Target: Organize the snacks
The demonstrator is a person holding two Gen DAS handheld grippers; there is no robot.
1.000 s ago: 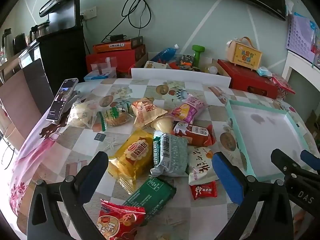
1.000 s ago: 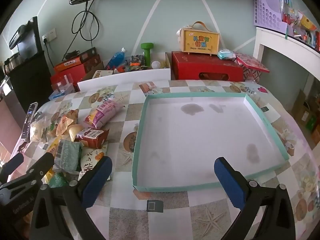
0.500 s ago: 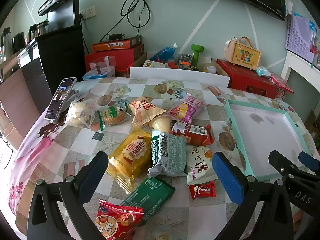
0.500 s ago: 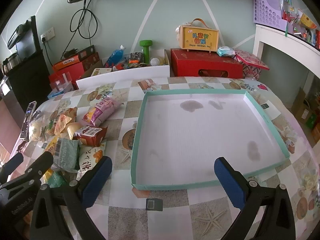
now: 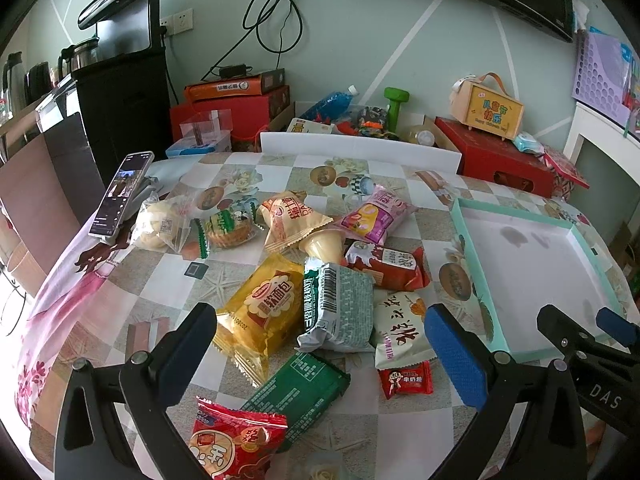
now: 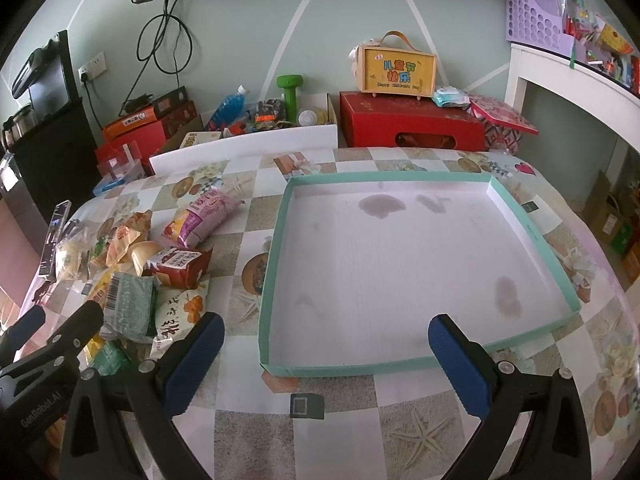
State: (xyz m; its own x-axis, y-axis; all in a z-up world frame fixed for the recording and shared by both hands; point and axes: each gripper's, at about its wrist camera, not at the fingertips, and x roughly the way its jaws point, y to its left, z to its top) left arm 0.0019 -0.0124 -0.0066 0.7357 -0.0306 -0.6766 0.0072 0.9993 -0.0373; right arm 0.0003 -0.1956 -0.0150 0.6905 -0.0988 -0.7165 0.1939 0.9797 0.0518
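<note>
Several snack packets lie in a heap on the patterned table: a yellow bread pack [image 5: 267, 307], a grey-green pack [image 5: 339, 307], a dark green pack [image 5: 298, 394], a red pack [image 5: 232, 440], a small red candy [image 5: 406, 378] and a pink pack [image 5: 374, 218]. My left gripper [image 5: 320, 354] hangs open just above the near packets, holding nothing. A shallow white tray with a teal rim [image 6: 276, 236] lies to the right, nothing in it. My right gripper [image 6: 326, 360] stands open over the tray's near edge. The heap [image 6: 132, 300] shows at its left.
A phone [image 5: 122, 192] leans at the table's left edge. A white foam board [image 5: 360, 152] stands along the far edge, with red boxes [image 6: 412, 126], a green dumbbell [image 6: 290, 94] and a bottle behind. A small dark tag [image 6: 306, 404] lies near the tray.
Both grippers have pulled back slightly toward me and risen a little; the snacks and tray sit a bit farther in view. Nothing was grasped or moved.
</note>
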